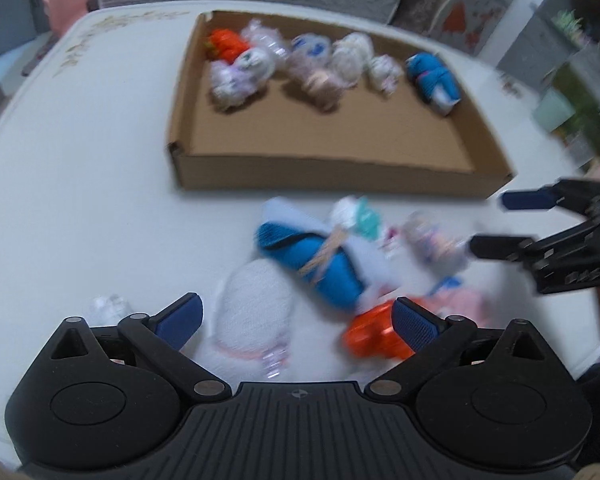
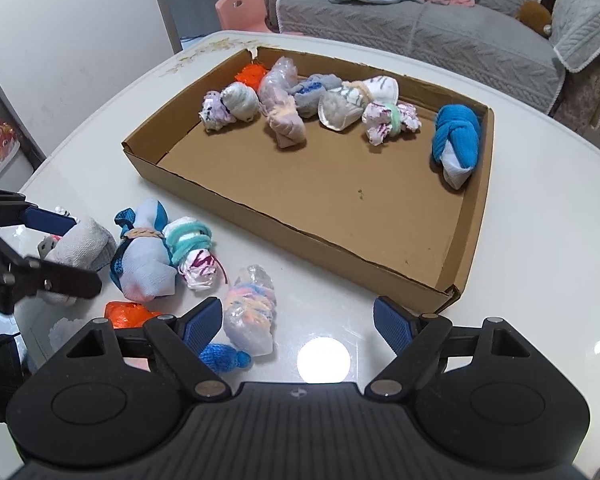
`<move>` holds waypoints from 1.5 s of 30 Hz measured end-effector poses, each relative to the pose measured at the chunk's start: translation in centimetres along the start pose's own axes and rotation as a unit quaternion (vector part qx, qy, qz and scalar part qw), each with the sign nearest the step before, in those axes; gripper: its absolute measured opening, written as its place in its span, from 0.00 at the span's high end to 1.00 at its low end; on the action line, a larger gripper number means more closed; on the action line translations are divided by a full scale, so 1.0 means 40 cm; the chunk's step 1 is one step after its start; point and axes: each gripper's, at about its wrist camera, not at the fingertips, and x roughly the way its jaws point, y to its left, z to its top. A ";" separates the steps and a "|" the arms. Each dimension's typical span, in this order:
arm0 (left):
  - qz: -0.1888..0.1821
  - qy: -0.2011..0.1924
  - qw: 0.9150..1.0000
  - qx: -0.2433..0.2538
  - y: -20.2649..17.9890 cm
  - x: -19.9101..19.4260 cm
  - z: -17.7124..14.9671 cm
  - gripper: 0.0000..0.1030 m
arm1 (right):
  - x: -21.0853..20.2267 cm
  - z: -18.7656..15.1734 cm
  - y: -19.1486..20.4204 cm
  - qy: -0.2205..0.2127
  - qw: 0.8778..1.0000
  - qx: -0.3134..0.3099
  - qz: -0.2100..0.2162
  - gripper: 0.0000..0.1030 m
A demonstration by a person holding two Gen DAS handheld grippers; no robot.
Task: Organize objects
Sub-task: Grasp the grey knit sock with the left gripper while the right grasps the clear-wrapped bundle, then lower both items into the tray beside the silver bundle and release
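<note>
Rolled sock bundles (image 2: 152, 256) lie on the white table (image 2: 100, 128) near the cardboard tray (image 2: 292, 232). Left gripper (image 2: 70, 254) spreads open around a grey-white bundle (image 2: 84, 246); right gripper (image 2: 298, 322) hangs open, empty.

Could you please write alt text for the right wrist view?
A shallow cardboard tray on a white table holds a row of bundled socks, while more bundles lie loose beside it. The open right gripper hovers in front, and the left gripper reaches a white bundle.
</note>
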 end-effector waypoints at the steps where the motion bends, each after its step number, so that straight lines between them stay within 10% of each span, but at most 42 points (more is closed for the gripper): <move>1: 0.003 0.005 1.000 -0.004 0.009 0.003 -0.005 0.02 | 0.003 -0.001 0.000 0.002 1.000 -0.002 -0.002 0.22; 11: 0.038 0.027 0.998 0.032 0.020 0.032 -0.036 0.06 | 0.039 0.006 0.042 0.015 1.000 -0.025 0.002 0.35; 21: 0.060 0.008 0.995 0.078 -0.002 0.029 -0.037 0.52 | 0.076 -0.007 0.030 0.047 0.999 -0.011 0.011 0.79; 35: 0.059 -0.032 0.995 0.077 -0.017 -0.024 0.013 0.56 | -0.014 -0.006 -0.031 0.013 0.999 0.020 0.027 0.81; 45: 0.039 -0.113 0.988 0.093 -0.065 -0.124 0.199 0.56 | -0.130 0.084 -0.054 -0.089 0.995 0.025 0.025 0.81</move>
